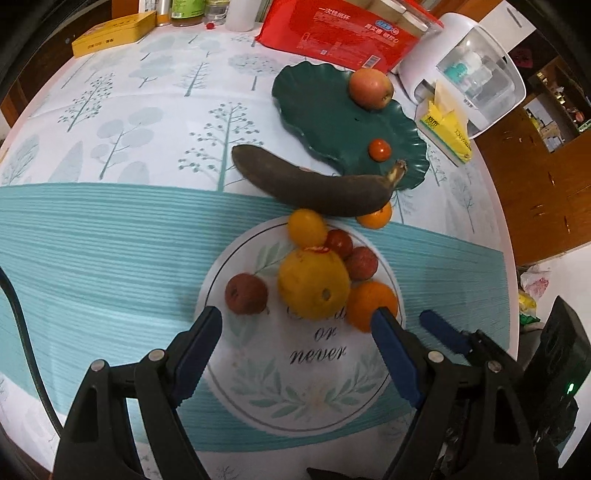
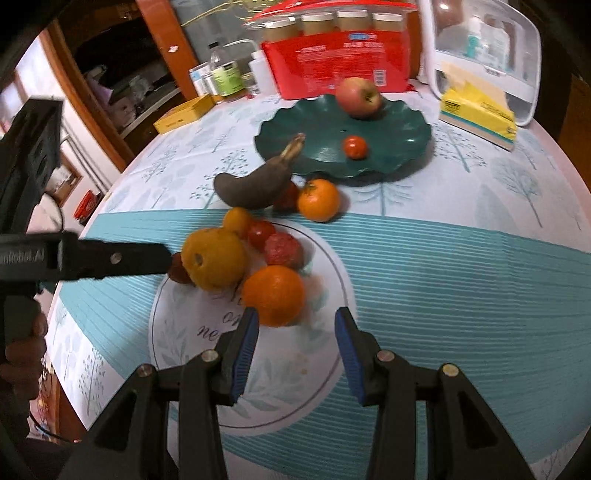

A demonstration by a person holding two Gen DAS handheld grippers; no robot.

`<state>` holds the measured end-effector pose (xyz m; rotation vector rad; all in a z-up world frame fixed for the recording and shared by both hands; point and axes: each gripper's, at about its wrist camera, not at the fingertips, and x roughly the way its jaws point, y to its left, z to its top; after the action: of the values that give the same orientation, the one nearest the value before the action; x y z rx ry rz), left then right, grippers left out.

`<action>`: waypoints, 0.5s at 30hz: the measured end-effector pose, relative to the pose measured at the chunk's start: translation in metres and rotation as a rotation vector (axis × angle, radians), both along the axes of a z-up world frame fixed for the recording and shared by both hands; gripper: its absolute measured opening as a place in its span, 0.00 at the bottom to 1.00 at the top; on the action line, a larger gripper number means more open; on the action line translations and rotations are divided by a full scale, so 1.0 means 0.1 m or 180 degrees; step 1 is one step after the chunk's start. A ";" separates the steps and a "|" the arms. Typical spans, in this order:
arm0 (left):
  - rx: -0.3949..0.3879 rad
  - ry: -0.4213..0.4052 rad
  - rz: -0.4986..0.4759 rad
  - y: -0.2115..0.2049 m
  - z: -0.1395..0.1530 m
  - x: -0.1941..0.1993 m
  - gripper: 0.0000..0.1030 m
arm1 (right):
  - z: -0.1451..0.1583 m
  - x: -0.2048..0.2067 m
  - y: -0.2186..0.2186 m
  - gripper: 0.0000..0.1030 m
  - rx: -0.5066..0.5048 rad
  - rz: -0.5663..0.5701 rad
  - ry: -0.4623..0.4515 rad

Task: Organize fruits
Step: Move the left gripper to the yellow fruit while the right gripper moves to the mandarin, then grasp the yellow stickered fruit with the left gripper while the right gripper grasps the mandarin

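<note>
Left wrist cam sits low behind the left gripper (image 1: pixel 297 326), facing fwd across the white plate (image 1: pixel 306 402) toward the green plate (image 1: pixel 317 110) and red box (image 1: pixel 343 33) at the table's far edge; close-in, looking steeply down. Right wrist cam sits behind the right gripper (image 2: pixel 295 325), further to the right, angled fwd and slightly left at a shallower tilt, w/ the left gripper's finger (image 2: pixel 122 258) entering from its left edge. Both views share the white plate (image 2: pixel 295 376), dark banana (image 1: pixel 314 184) (image 2: pixel 255 184), green plate (image 2: pixel 388 155), apple (image 1: pixel 370 88) (image 2: pixel 357 96), tissue box (image 1: pixel 448 134) (image 2: pixel 478 112).
</note>
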<state>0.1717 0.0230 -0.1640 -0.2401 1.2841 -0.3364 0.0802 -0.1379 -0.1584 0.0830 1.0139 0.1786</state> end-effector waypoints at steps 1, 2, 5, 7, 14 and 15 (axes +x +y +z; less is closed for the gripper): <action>-0.0014 -0.0011 -0.0002 -0.02 -0.01 0.02 0.79 | -0.01 0.01 0.02 0.42 0.0005 0.0042 -0.0010; -0.0031 -0.0014 -0.0005 -0.04 -0.02 0.04 0.79 | -0.03 0.02 0.04 0.42 0.0008 0.0092 -0.0011; -0.0056 0.0004 -0.0006 -0.10 -0.07 0.09 0.76 | -0.06 0.06 0.11 0.42 0.0006 0.0228 -0.0021; -0.0084 0.0012 0.0027 -0.14 -0.10 0.12 0.75 | -0.09 0.08 0.15 0.42 -0.0032 0.0306 -0.0016; 0.0095 -0.0126 -0.0066 -0.32 -0.17 0.22 0.66 | -0.17 0.13 0.26 0.44 -0.0286 0.0478 -0.0082; 0.0104 -0.0139 -0.0080 -0.34 -0.18 0.23 0.65 | -0.18 0.14 0.25 0.44 -0.0298 0.0468 -0.0077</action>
<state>0.1946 -0.0112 -0.1818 -0.1880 1.2495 -0.3401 0.0942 -0.1132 -0.1762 -0.0790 1.0032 0.2654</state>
